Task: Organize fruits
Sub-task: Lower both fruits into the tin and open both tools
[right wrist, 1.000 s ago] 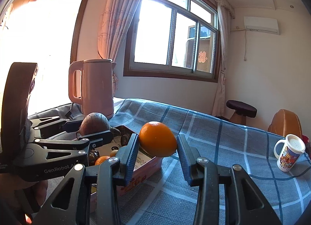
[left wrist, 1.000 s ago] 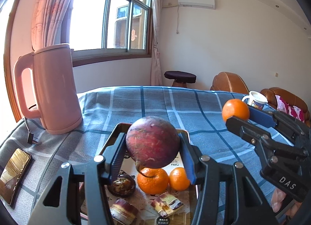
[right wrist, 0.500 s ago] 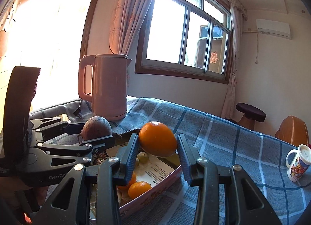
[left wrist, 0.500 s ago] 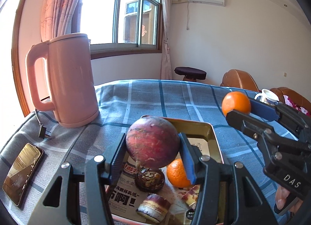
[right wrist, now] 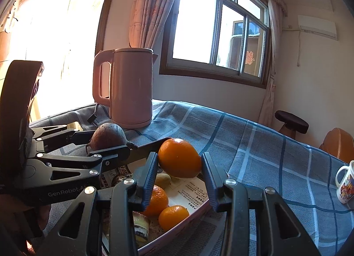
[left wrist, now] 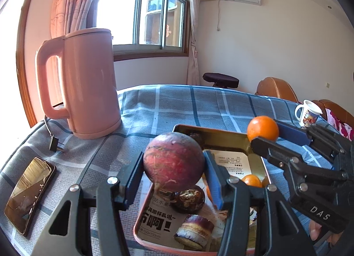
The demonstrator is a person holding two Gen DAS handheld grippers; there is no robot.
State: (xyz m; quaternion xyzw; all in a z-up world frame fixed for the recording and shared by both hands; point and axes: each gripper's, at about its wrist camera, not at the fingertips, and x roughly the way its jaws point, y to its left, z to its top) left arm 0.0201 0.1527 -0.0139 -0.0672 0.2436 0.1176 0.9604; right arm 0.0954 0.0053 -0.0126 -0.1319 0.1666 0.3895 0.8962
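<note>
The left gripper [left wrist: 173, 168] is clamping a round, dull red-purple, rough-skinned fruit [left wrist: 173, 163] across its middle above the near end of the paper-lined, pink-rimmed metal tray [left wrist: 212, 130], and the right gripper [right wrist: 179, 164] is pinching a glossy orange mandarin [right wrist: 179, 158] over the tray's far corner. Both fruits are looking light and firm, the mandarin probably softer and smoother, so gripping across the widest part suits them. "DAS" and "GenRobot" are showing on the grippers; the tray paper's print is Chinese.
</note>
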